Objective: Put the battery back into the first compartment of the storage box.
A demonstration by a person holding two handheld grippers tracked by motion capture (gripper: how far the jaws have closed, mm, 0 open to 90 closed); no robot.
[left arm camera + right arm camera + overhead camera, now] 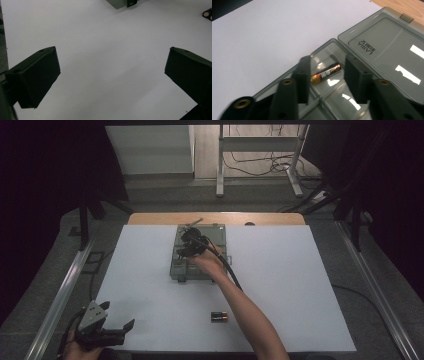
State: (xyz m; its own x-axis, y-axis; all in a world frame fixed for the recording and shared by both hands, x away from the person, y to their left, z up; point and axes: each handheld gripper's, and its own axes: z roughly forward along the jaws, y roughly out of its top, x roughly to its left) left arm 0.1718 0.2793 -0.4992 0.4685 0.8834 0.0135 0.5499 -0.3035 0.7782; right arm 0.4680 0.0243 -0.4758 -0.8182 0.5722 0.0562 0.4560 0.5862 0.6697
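Note:
A clear grey compartment box lies open mid-table, its lid folded flat on the far side. One AA battery rests in a corner compartment of the box. My right gripper reaches down into that compartment. In the right gripper view its jaws stand either side of the battery, with a gap on the right side, so they are open. My left gripper rests at the near left corner of the white mat. Its jaws are spread wide with nothing between them.
A pair of black batteries lies on the white mat near the front edge, also seen at the far right as batteries. A wooden table strip shows beyond the mat. Metal rails run along both sides.

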